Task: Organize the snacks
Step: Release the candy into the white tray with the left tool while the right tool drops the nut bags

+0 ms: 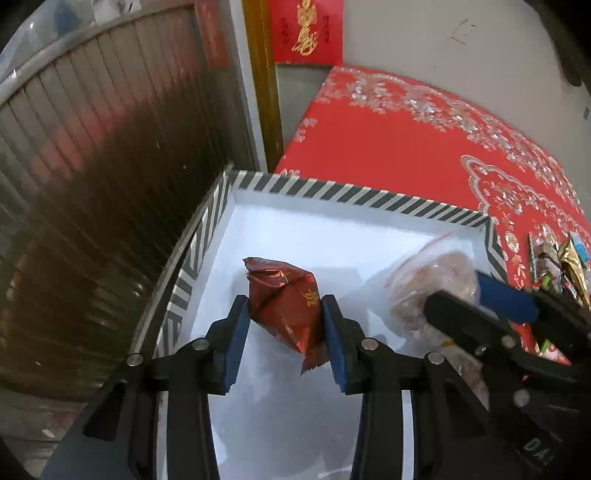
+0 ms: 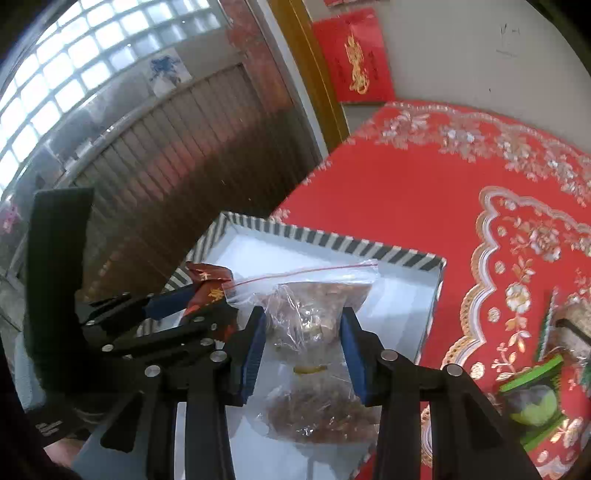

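Red cloth with silver and gold flower patterns (image 1: 388,147) covers the table, and a white box with a black-and-white striped rim (image 1: 354,195) sits at its corner, next to a brown ribbed shutter (image 1: 110,166) and a pale wall carrying a red poster with gold writing (image 1: 306,31).

Both tools point steeply down over the open box. The left gripper (image 1: 286,328) has its blue pads closed part-way, pinching a dark red foil snack packet (image 1: 284,302) from both sides; the packet hangs above the white box floor, its crimped end sticking out below the right pad. Seen from the right wrist, the same gripper comes in from the left side with the packet in its tips, above the box's near left corner.

The right gripper (image 2: 303,347) is likewise closed part-way, on a clear zip bag of brown snacks (image 2: 314,314). Its pads press the crumpled plastic in the middle, so that one lump of contents bulges above the pads and another below. The bag's red zip strip (image 2: 306,271) stretches toward the left gripper's packet, and the bag hangs over the right half of the box.

Out on the cloth to the right of the box lie more snacks: a green-edged packet (image 2: 535,398) and some gold and brown wrapped ones (image 1: 554,262).
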Available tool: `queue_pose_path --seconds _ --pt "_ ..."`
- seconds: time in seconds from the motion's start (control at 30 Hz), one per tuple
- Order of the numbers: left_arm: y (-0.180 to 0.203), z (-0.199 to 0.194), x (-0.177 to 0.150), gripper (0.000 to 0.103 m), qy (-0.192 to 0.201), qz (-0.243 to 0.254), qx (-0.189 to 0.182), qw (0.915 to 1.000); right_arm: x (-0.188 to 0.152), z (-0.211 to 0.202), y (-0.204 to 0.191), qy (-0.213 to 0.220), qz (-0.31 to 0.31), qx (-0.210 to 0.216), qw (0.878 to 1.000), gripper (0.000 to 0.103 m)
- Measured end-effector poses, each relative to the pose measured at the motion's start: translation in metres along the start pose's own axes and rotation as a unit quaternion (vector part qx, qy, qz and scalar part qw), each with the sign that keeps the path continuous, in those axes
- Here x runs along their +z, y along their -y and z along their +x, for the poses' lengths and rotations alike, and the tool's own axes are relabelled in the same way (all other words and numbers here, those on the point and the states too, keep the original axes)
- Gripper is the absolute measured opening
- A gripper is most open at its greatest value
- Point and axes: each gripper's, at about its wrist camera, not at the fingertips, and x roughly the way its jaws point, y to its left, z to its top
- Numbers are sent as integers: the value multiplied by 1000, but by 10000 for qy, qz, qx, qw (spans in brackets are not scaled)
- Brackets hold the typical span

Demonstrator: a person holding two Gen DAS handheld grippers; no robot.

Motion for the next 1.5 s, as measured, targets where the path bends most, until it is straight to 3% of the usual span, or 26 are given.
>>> queue_pose_path --seconds 0.1,0.17,0.23,0.33,0.5,0.67,0.77,0.9,1.13,1.5 --pt "-6 5 1 41 -117 -185 -50 9997 -2 7 6 -79 154 182 9997 44" --pt "-5 5 2 62 -109 -173 -2 9998 -1 2 7 39 270 370 9989 46" --pt "-6 1 1 67 -23 -230 -78 9997 0 -4 8 85 314 419 9986 50" --pt "-10 -5 1 67 16 -344 -181 9992 1 -18 5 221 294 436 9984 59" --pt "-7 -23 -6 67 164 -308 -287 9990 -6 -45 4 407 140 327 9985 59" --pt "8 -53 -18 68 511 -96 -241 9984 -20 -79 11 625 134 227 9977 67" --pt "19 -68 -26 76 680 -7 -246 9974 -32 -101 16 753 108 114 9970 72" --pt "38 -87 -36 77 875 150 -307 9956 -48 -125 24 856 32 -160 9962 74" --pt "72 -100 -52 77 937 324 -553 9935 -78 -158 55 994 288 -444 9936 79" --pt "122 -100 -67 77 687 479 -901 9924 -123 -198 95 1053 385 -1137 9872 84"
